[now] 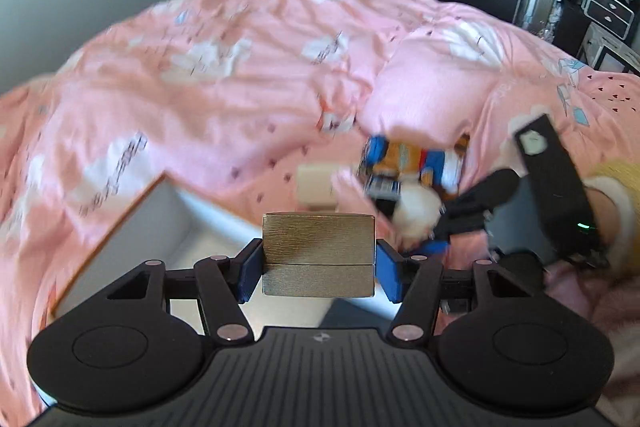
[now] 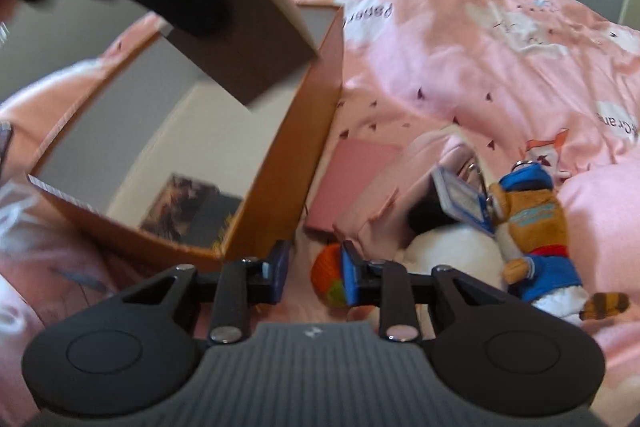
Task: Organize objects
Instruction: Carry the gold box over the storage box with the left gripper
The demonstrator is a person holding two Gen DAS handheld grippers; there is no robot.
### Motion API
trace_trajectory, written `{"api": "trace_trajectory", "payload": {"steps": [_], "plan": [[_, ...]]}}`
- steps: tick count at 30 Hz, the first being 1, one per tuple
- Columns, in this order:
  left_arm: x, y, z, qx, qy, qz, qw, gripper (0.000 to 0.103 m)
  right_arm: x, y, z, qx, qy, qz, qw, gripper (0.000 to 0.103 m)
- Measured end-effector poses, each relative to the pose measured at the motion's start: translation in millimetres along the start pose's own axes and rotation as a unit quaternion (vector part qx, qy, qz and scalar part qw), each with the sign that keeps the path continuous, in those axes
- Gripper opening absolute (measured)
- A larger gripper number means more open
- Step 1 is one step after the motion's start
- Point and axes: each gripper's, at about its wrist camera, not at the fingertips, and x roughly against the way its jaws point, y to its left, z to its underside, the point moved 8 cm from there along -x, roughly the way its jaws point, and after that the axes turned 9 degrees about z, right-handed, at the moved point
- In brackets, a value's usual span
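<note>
The left tool (image 1: 319, 269) pinched a rectangular box with a brushed gold-bronze finish (image 1: 319, 253) between its blue pads (image 1: 387, 273), holding it level above the open orange-walled cardboard box with a white interior (image 2: 276, 163). In the right wrist view the same held box (image 2: 256, 39) hung tilted over that container, clear of its floor, where a dark printed booklet (image 2: 192, 213) lay. The right tool (image 2: 314, 273) stood spread and empty, low over the pink patterned bed quilt (image 2: 460, 47), just beside the container's outer wall. A small orange knitted ball (image 2: 326, 273) lay against its right pad, with a plush bear in blue clothing (image 2: 532, 227) near.
</note>
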Motion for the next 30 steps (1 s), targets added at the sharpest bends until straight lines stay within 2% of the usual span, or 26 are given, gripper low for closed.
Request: {"api": "trace_trajectory", "payload": {"steps": [4, 8, 12, 15, 19, 24, 26, 30], "plan": [[7, 8, 31, 0.004, 0.047, -0.019, 0.9987, 0.067, -21, -1, 8, 0.042, 0.029, 0.009, 0.999, 0.030], [5, 19, 62, 0.012, 0.089, -0.037, 0.9953, 0.067, -35, 0, 13, 0.065, 0.036, 0.014, 0.997, 0.031], [6, 29, 84, 0.024, 0.113, -0.046, 0.9922, 0.067, -42, 4, 11, 0.088, 0.037, 0.026, 0.995, 0.040], [7, 32, 96, 0.027, 0.126, -0.050, 0.9904, 0.067, -48, 9, 10, 0.109, 0.038, 0.032, 0.993, 0.049], [9, 34, 107, 0.026, 0.141, -0.058, 0.9880, 0.067, -55, 11, 12, 0.134, 0.039, 0.046, 0.989, 0.050], [10, 35, 112, 0.037, 0.141, -0.056, 0.9877, 0.067, -59, 13, 16, 0.159, 0.026, 0.061, 0.985, 0.050], [11, 35, 114, 0.042, 0.142, -0.047, 0.9878, 0.067, -62, 15, 19, 0.180, 0.019, 0.076, 0.981, 0.050], [10, 33, 119, 0.023, 0.158, -0.044, 0.9863, 0.067, -72, 17, 25, 0.223, 0.009, 0.112, 0.968, 0.047]]}}
